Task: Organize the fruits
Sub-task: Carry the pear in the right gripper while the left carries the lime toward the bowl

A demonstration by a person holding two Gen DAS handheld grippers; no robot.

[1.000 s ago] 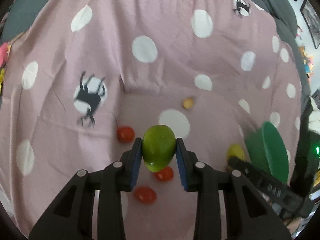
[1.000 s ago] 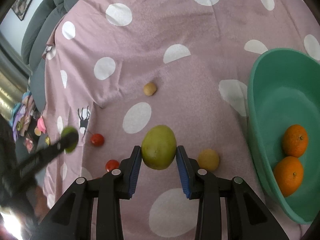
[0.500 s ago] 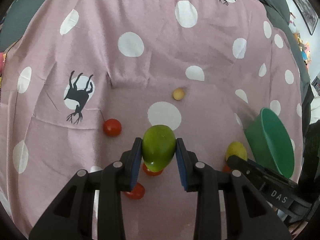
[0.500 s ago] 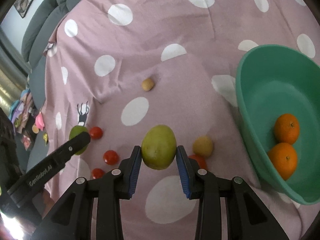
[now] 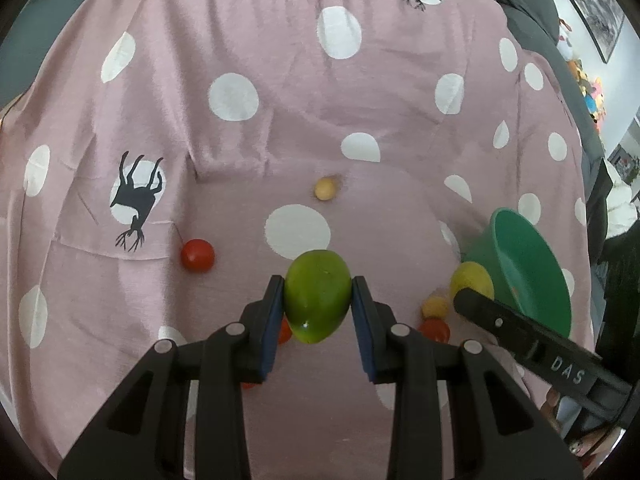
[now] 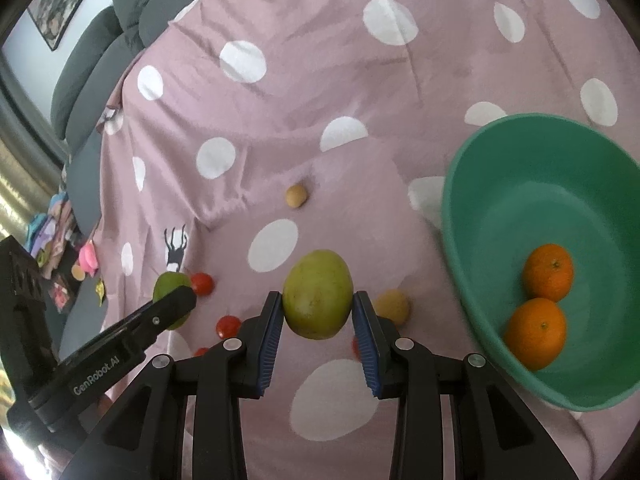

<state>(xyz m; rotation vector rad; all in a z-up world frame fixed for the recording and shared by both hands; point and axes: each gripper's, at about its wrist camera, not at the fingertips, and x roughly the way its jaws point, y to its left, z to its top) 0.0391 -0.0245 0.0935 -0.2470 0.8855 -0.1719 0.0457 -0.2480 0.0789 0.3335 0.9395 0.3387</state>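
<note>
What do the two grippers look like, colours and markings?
The left gripper and right gripper look alike: matte black plastic frames with triangular cut-outs, silver screw heads at the joints, and ribbed blue pads on the fingers. White lettering runs along the side: "GenRobot.AI" on the left one, "DAS" on the right. No cables or sleeves show.

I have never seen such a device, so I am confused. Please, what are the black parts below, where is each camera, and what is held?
The black parts are handheld grippers; a person holds one in each hand. Each picture comes from a camera on one gripper, looking along its fingers. The left gripper squeezes a green fruit. The right gripper squeezes a yellow-green fruit. On the dotted pink cloth lie small red fruits, tan round ones, and a green bowl holding two oranges.
</note>
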